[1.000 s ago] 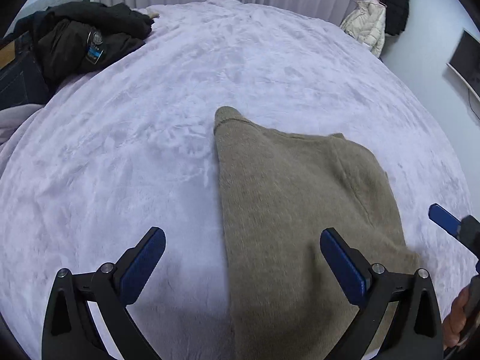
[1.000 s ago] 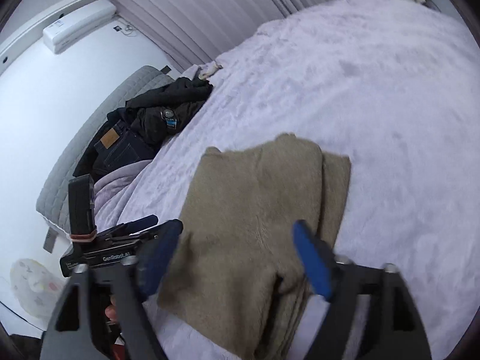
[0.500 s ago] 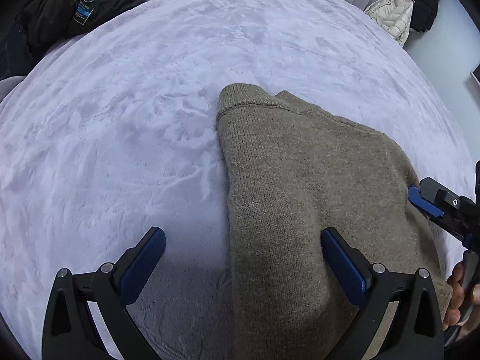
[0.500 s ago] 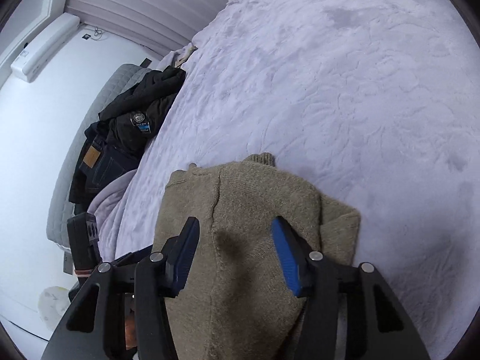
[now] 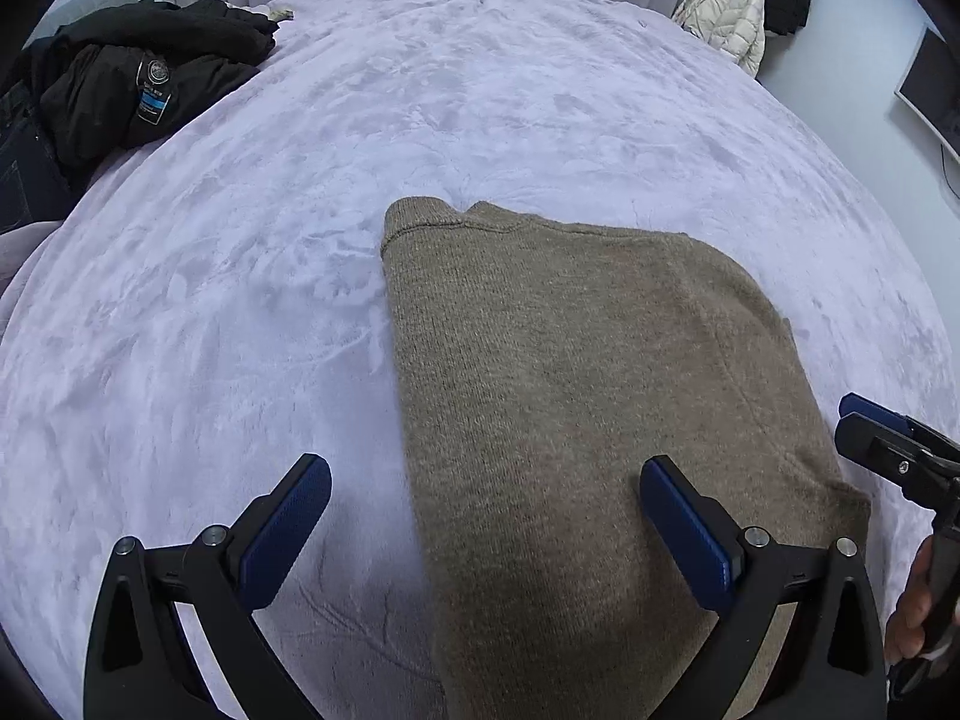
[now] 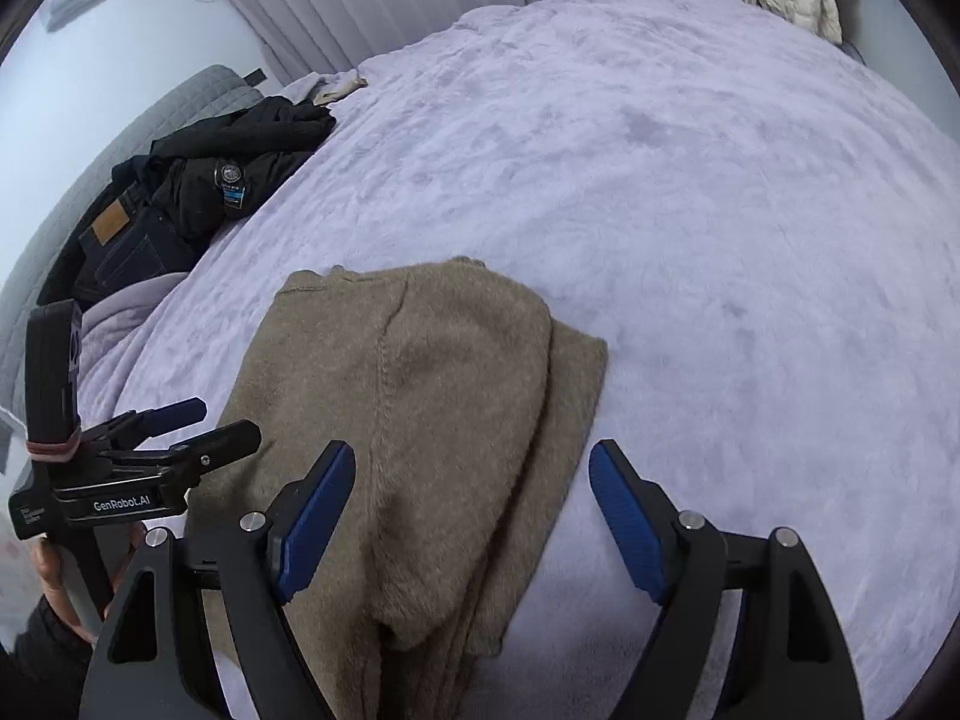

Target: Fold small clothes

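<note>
Here, in the left wrist view, the sweater (image 5: pixel 576 420) lies folded into a long strip on the bed (image 5: pixel 240 300), its collar end pointing away, probably laid lengthwise so the near end can be brought over to the far one. The left gripper (image 5: pixel 486 534) hangs over its near left edge with jaws spread wide, one finger above the bedcover and one above the knit, pinching nothing. The right gripper (image 5: pixel 864 414) pokes in at the sweater's right edge. In the right wrist view, that gripper (image 6: pixel 471 531) straddles the near right part of the sweater (image 6: pixel 420 420); its jaws are opening, with knit lying below and between them but not pressed. Dark clothes (image 6: pixel 198 192) sit well apart at the bed's far left, likely waiting.
</note>
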Motion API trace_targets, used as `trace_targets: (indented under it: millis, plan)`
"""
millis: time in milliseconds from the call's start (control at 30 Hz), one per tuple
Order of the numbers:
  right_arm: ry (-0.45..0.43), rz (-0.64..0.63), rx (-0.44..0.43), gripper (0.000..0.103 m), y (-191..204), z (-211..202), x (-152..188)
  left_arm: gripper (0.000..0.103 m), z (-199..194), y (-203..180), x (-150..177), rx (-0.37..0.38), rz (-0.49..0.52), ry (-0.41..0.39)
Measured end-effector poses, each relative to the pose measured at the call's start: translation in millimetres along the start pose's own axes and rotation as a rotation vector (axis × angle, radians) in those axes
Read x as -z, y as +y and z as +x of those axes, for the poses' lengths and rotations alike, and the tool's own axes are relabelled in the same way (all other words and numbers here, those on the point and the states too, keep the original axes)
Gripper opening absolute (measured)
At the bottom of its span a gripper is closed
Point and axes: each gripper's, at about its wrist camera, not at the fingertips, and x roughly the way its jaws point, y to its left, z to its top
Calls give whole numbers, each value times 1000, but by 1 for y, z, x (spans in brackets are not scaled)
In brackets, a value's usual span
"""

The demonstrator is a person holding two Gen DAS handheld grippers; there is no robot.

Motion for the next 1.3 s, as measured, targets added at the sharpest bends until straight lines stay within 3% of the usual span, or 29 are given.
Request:
trace_targets:
  millis: [233, 400, 467, 533, 567, 600, 633, 667, 700, 733, 767, 867, 1100, 1300]
  plan:
    - [-12, 147, -197, 87, -22, -3, 21, 103, 12, -1, 13, 68, -2, 44]
    - [85, 205, -169, 90, -29, 25, 22, 103, 32, 18, 13, 205, -108, 102]
    - [108, 211, -174, 99, -28, 35, 19, 103, 42, 22, 11, 254, -131, 124]
    - [104, 181, -171, 101, -19, 42, 15, 103, 46, 19, 9, 273, -122, 127]
    - [98, 147, -176, 100, -13, 47, 13, 95, 44, 16, 8, 279, -111, 125]
    - [98, 118, -177, 99, -7, 51, 12, 75, 42, 13, 8, 310, -93, 118]
    - [105, 93, -164, 93, 0, 56, 12, 73, 38, 12, 8, 312, -75, 109]
    - [113, 72, -156, 76, 5, 60, 12, 63, 35, 10, 8, 299, -63, 100]
    - [123, 54, -149, 72, 11, 63, 13, 55, 31, 9, 9, 292, -47, 90]
    - [111, 47, -140, 66, 16, 62, 14, 52, 28, 8, 9, 286, -43, 83]
    - [96, 40, -132, 54, 20, 58, 15, 46, 25, 8, 9, 286, -42, 80]
    - [49, 11, -130, 39, 31, 41, 17, 41, 7, 0, 9, 268, 12, 41]
    - [-1, -38, -133, 36, 68, -4, 20, 39, -35, 4, 17, 254, 29, 41]
    - [11, -87, -156, 36, 104, -37, 46, 39, -79, 17, 54, 240, 64, 37]
